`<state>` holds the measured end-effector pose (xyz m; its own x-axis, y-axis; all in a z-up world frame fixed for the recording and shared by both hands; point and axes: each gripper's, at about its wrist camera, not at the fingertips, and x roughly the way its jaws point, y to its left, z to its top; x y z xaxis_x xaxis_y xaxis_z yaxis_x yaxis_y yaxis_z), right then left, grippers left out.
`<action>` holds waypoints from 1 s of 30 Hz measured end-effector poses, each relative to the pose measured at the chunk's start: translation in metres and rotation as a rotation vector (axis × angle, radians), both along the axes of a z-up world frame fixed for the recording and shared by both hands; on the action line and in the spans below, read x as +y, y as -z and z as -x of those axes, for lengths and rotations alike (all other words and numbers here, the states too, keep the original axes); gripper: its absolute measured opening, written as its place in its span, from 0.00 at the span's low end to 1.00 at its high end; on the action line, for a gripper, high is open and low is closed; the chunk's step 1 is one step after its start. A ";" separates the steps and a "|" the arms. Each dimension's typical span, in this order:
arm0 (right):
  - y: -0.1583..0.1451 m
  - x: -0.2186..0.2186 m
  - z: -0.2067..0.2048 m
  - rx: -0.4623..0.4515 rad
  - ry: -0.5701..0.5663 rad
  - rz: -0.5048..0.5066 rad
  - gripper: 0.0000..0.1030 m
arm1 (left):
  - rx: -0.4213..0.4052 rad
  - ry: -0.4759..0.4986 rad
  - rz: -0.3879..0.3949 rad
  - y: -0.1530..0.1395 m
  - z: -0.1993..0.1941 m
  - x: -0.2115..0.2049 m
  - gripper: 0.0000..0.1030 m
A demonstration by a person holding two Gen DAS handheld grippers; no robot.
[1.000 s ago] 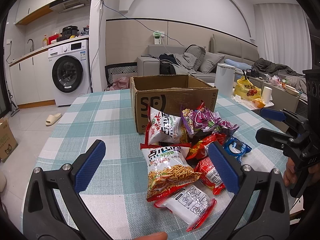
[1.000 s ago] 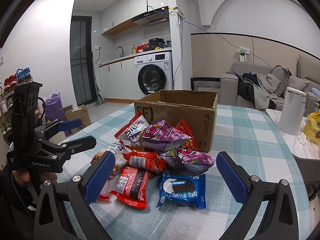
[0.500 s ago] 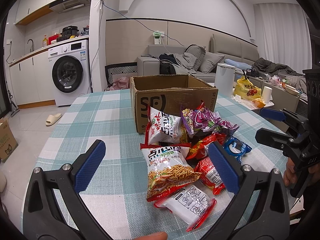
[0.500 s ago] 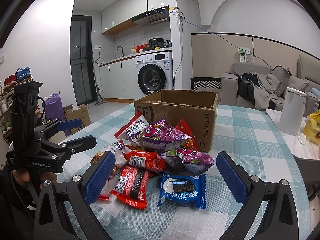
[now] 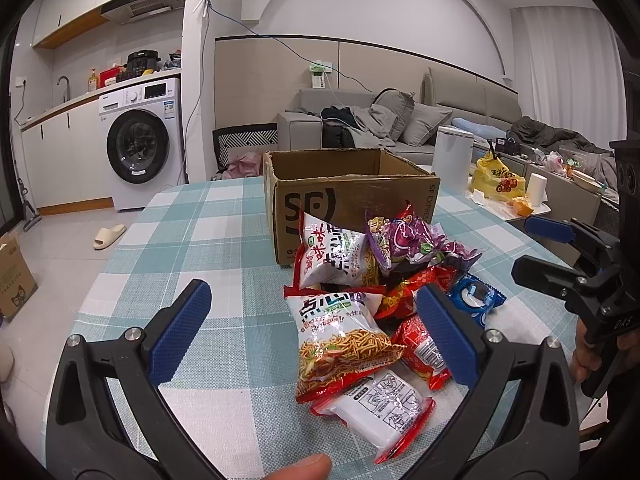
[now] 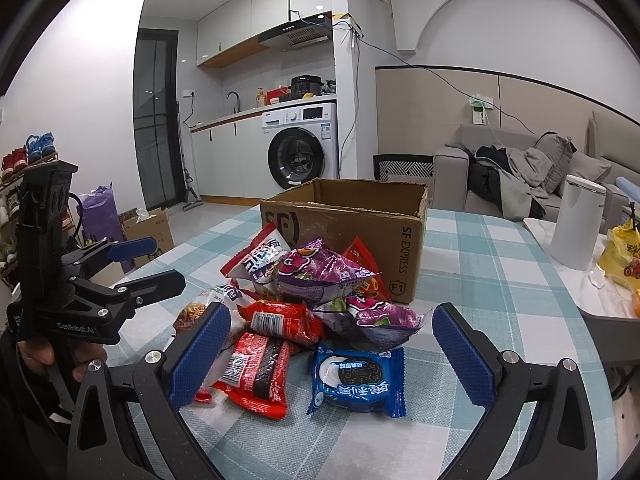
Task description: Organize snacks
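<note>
Left wrist view: white noodle packet [image 5: 376, 404] nearest, left tool [image 5: 316, 328] spread, empty. Right wrist view only: full Oreo pack [image 6: 357, 378], right tool [image 6: 332, 344] spread, empty.

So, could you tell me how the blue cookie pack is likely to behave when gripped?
The cookie pack looks flat and glossy, so it may slip. It probably feels light, and the cookies could crack under a hard squeeze. It lies apart from the pile, so lifting shouldn't disturb others.
</note>
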<state>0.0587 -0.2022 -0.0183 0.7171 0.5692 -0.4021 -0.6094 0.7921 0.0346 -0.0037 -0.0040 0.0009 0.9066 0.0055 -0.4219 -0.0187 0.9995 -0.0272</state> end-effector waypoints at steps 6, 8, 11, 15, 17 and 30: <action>0.000 -0.002 -0.002 0.004 0.014 -0.001 1.00 | 0.001 -0.002 0.000 0.000 0.001 0.000 1.00; 0.001 -0.001 -0.004 0.023 0.016 0.014 1.00 | 0.001 -0.002 0.000 0.000 0.000 0.000 1.00; 0.002 0.002 -0.004 0.030 0.037 0.039 1.00 | 0.000 -0.004 -0.001 0.000 0.000 0.000 1.00; 0.006 0.004 -0.010 0.087 0.033 0.052 1.00 | 0.000 -0.012 -0.007 -0.001 0.001 0.001 1.00; 0.007 0.004 -0.012 0.110 0.032 0.057 1.00 | 0.015 -0.005 -0.009 0.000 0.001 0.001 1.00; 0.024 0.003 -0.041 0.315 0.107 0.099 0.99 | 0.184 -0.002 0.011 0.017 -0.026 0.002 1.00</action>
<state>0.1002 -0.1990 -0.0419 0.6026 0.4449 -0.6625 -0.4943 0.8598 0.1279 0.0220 -0.0024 -0.0159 0.8144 0.0017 -0.5803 -0.0263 0.9991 -0.0340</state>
